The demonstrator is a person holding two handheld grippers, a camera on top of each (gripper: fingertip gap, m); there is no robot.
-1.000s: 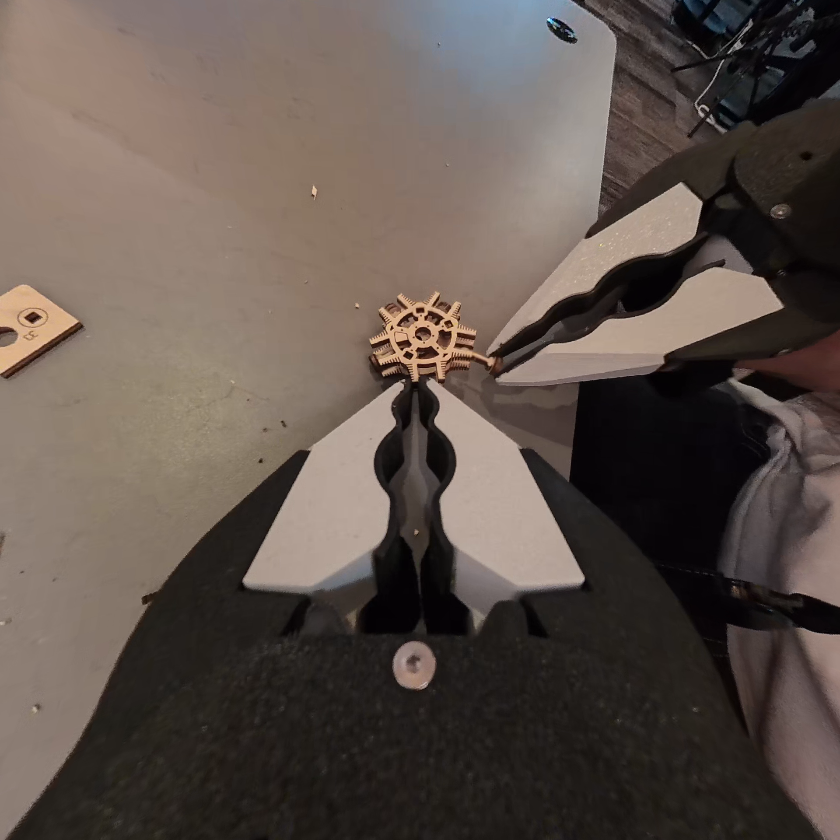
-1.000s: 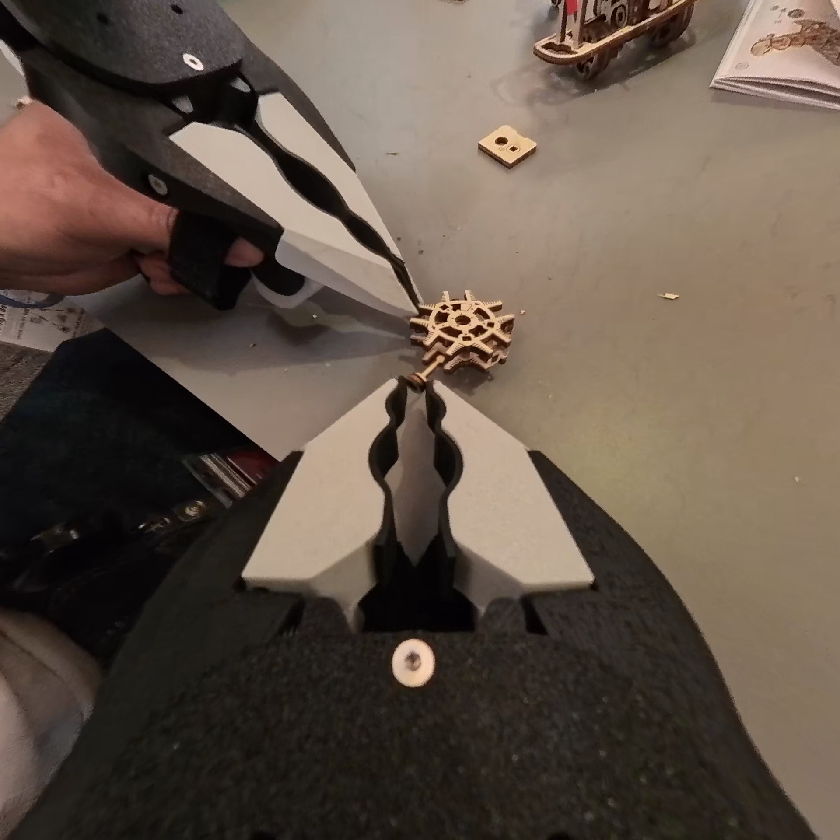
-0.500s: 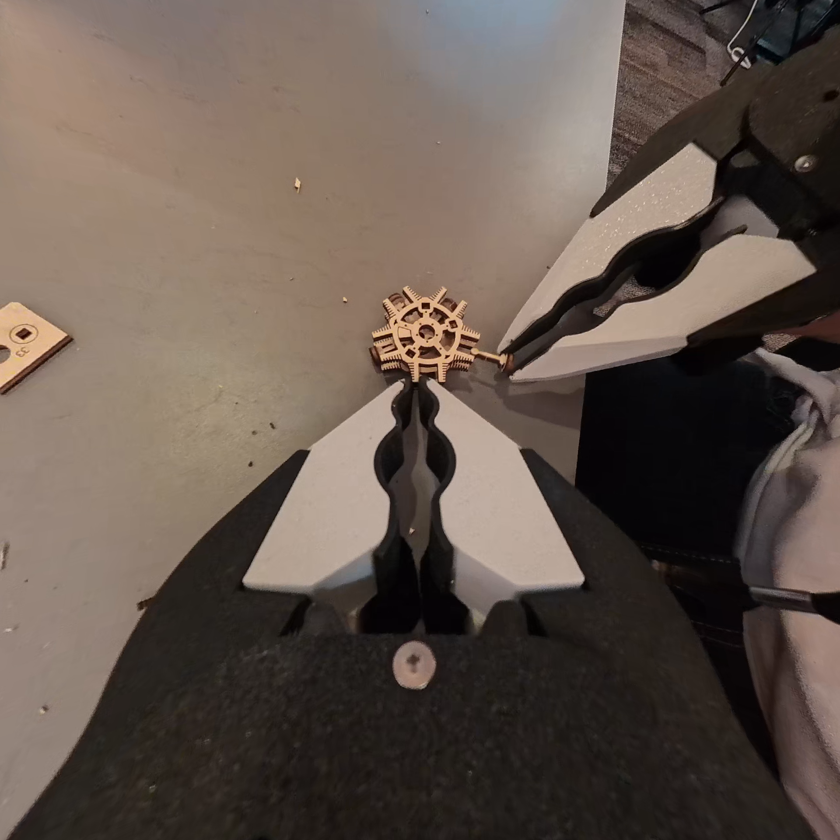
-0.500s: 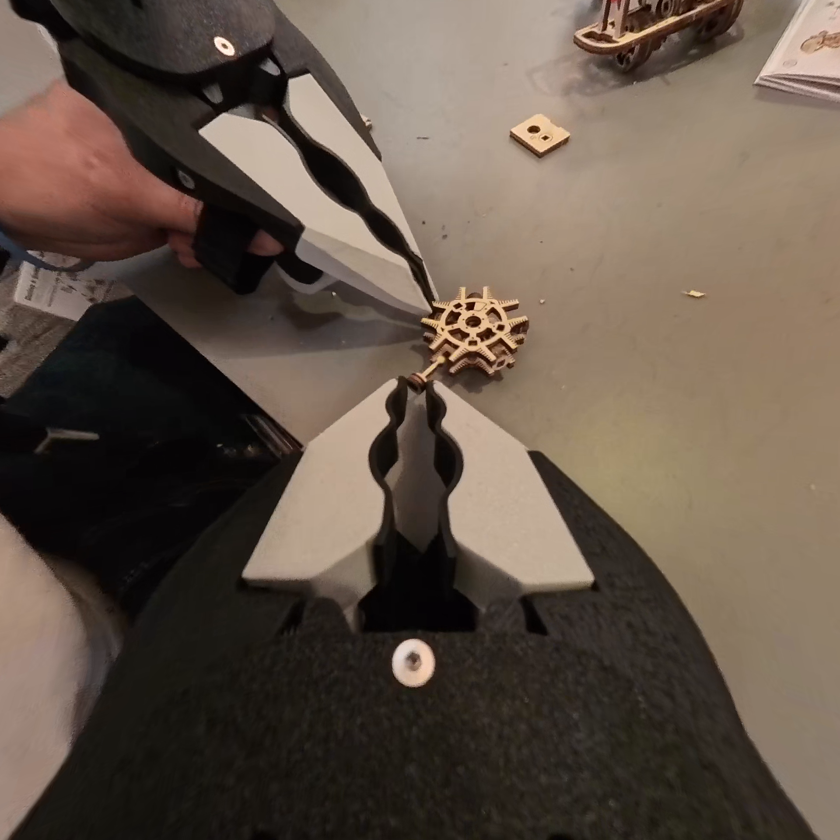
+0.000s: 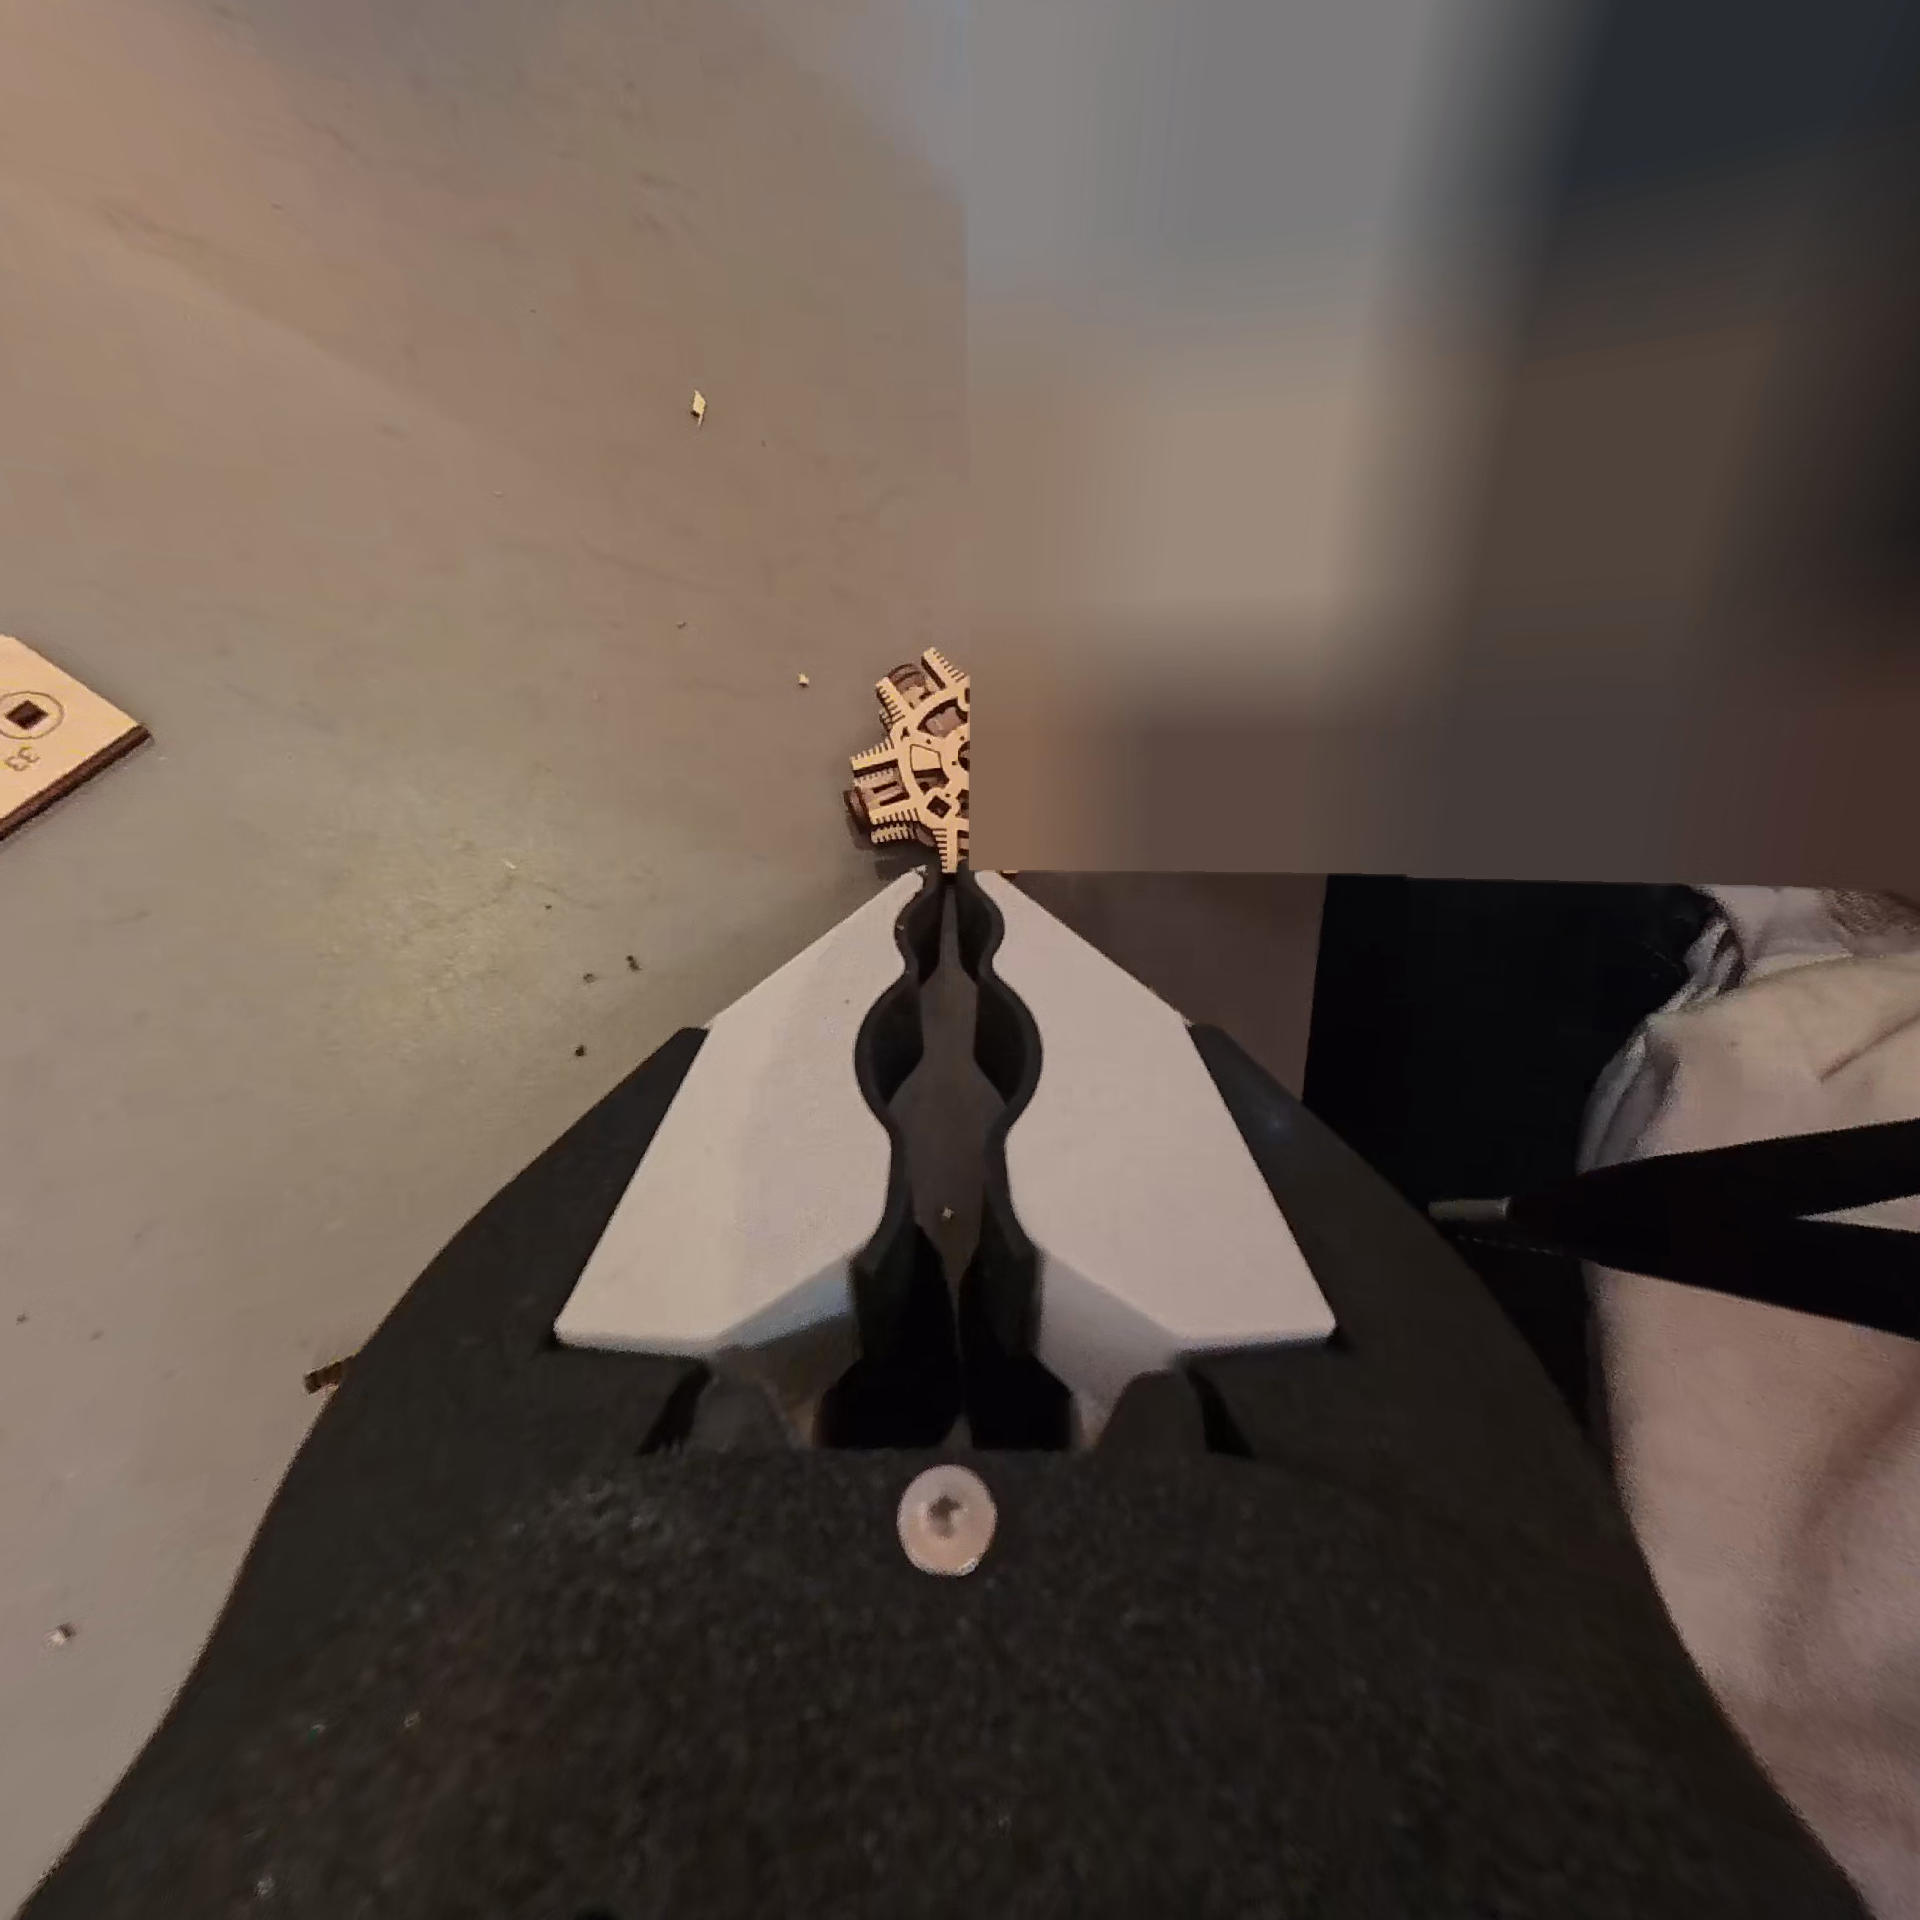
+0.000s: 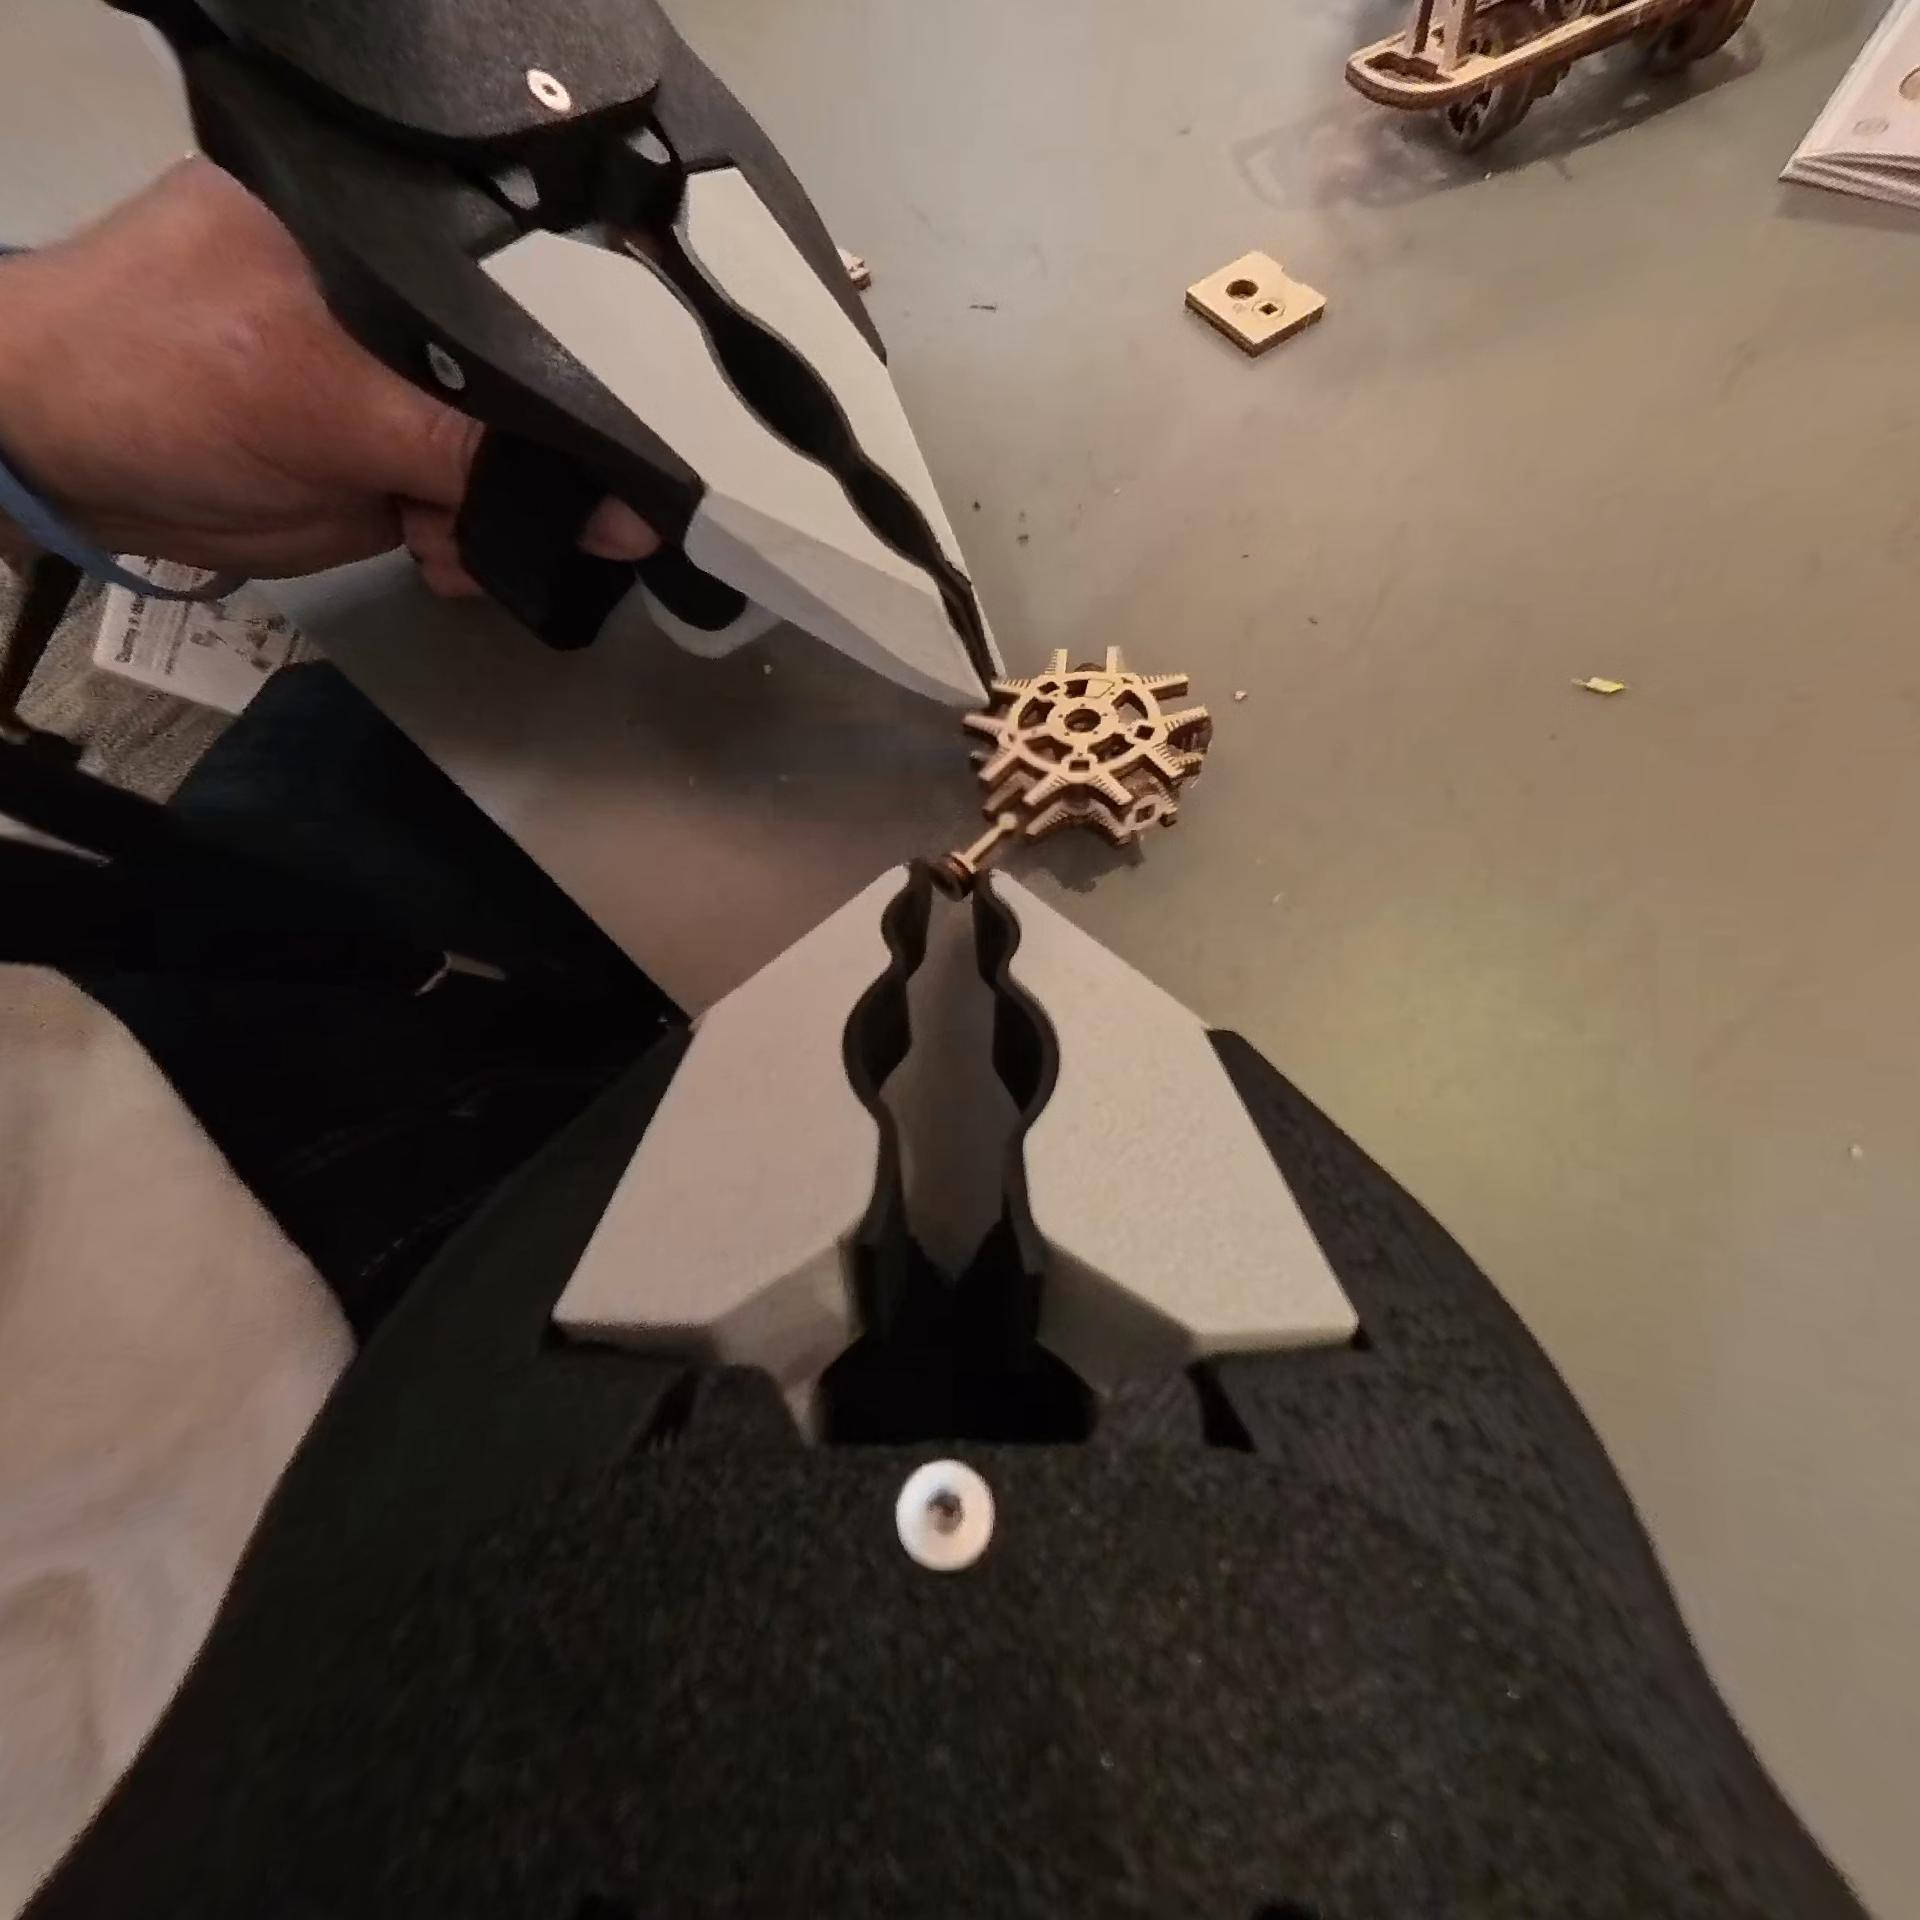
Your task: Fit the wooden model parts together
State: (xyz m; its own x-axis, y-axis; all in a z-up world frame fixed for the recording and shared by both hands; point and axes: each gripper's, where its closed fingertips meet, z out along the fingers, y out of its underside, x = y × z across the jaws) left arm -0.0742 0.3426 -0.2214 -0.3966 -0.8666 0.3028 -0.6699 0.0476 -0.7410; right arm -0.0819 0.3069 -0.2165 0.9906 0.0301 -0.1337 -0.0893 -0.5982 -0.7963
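Observation:
A wooden gear assembly (image 6: 1091,743) with toothed spokes lies on the grey table (image 6: 1455,623) near its edge. In the left wrist view only its left half (image 5: 914,769) shows beside a blurred patch. My left gripper (image 5: 951,878) is shut on the rim of the assembly, and in the right wrist view its tips (image 6: 977,686) meet the assembly's left edge. My right gripper (image 6: 951,878) is shut on the outer end of a small wooden pin (image 6: 982,847) whose other end sits in the assembly's near side.
A square wooden plate (image 6: 1255,301) lies farther back, and it also shows in the left wrist view (image 5: 52,727). A built wooden vehicle (image 6: 1538,52) and a booklet (image 6: 1860,145) sit at the far right. The table edge (image 6: 582,862) runs just left of the gear. A person's hand (image 6: 208,416) holds the left gripper. My right fingertips sit around 4 cm from my left ones.
Both grippers keep their holds on the assembly and the pin. The views have shifted slightly. A blurred patch now covers the right gripper in the left wrist view.

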